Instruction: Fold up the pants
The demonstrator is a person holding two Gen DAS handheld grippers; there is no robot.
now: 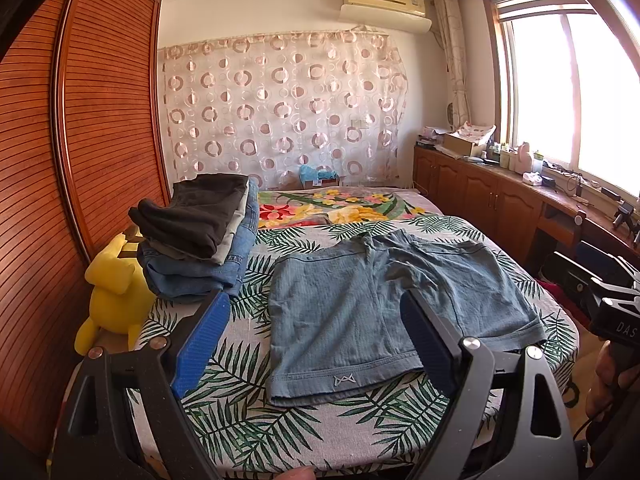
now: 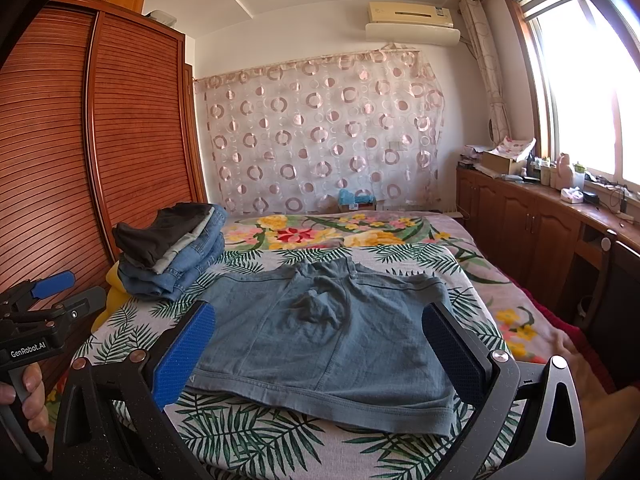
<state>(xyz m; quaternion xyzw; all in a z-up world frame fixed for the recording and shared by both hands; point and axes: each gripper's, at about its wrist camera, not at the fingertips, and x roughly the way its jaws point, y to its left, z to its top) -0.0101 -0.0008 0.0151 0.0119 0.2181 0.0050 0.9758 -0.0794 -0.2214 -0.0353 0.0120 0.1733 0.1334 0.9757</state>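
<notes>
Wardrobe: a tall slatted wooden one fills the wall at nine o'clock from the bed.
Bed: wide, under a leaf-print cover on the near half and a flower-print blanket toward twelve o'clock.
Curtain: sheer, ringed in pink circles, hangs across the far wall at twelve o'clock.
Cabinets: a low wooden run under the bright window at three o'clock, its top crowded with bottles and boxes.
Shorts: blue-grey, spread flat on the leaf-print cover in the middle of the near half, waistband toward twelve o'clock and leg hems toward six; some wrinkles gather around the crotch.
Stack of folded clothes: jeans below, dark garments on top, sits at ten o'clock from the shorts, near but not touching them.
Yellow plush toy: wedged at the bed's edge by the wardrobe, just beside the stack.
Left gripper: released, blue pads spread wide, nothing between them; it hangs over the near edge of the bed above the left leg hem.
Right gripper: also released, fingers wide apart and holding nothing, poised above the shorts at the six o'clock side.
Hand: grips the left gripper's handle, seen at the right camera's lower left.
</notes>
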